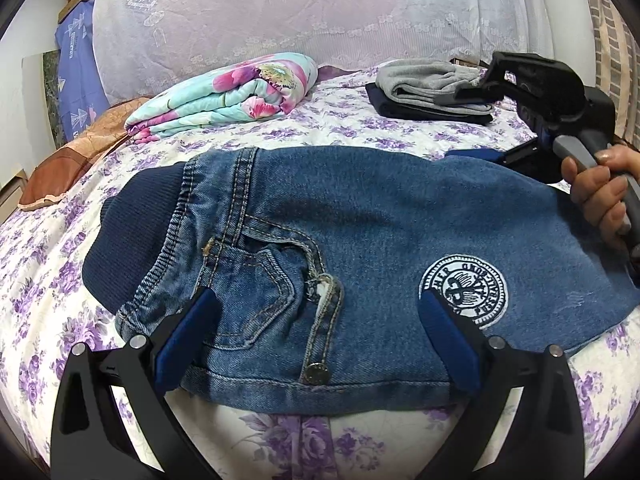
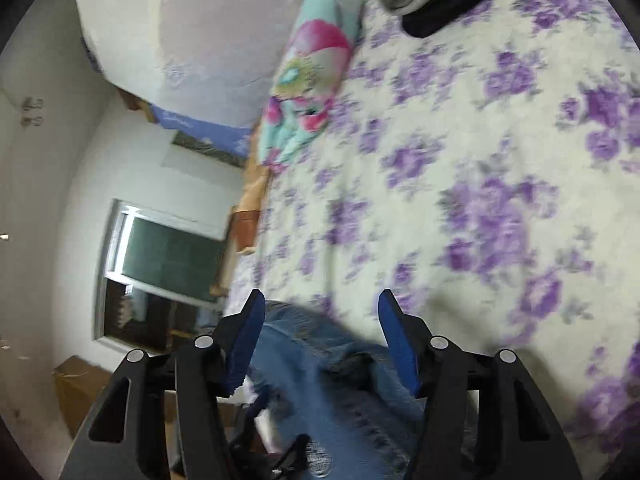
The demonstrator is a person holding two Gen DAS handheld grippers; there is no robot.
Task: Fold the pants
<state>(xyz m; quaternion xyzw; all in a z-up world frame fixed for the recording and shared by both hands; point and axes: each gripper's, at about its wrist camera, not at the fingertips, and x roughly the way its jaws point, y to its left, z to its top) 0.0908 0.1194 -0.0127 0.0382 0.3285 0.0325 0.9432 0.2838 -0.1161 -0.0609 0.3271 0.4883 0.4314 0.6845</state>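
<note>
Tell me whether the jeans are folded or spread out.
Folded: the jeans lie as a short, compact block on the bedspread, no legs extending.

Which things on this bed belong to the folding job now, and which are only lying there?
Belong to the job:
- denim pants
- left gripper
- right gripper

Only lying about:
- floral quilt
- grey and dark folded clothes
- brown cushion

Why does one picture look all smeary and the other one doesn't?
Right wrist view: the jeans and the purple-flowered bedsheet are streaked with motion blur. Left wrist view: sharp, the round patch is crisp, though the fisheye bends the bed's edges.
</note>
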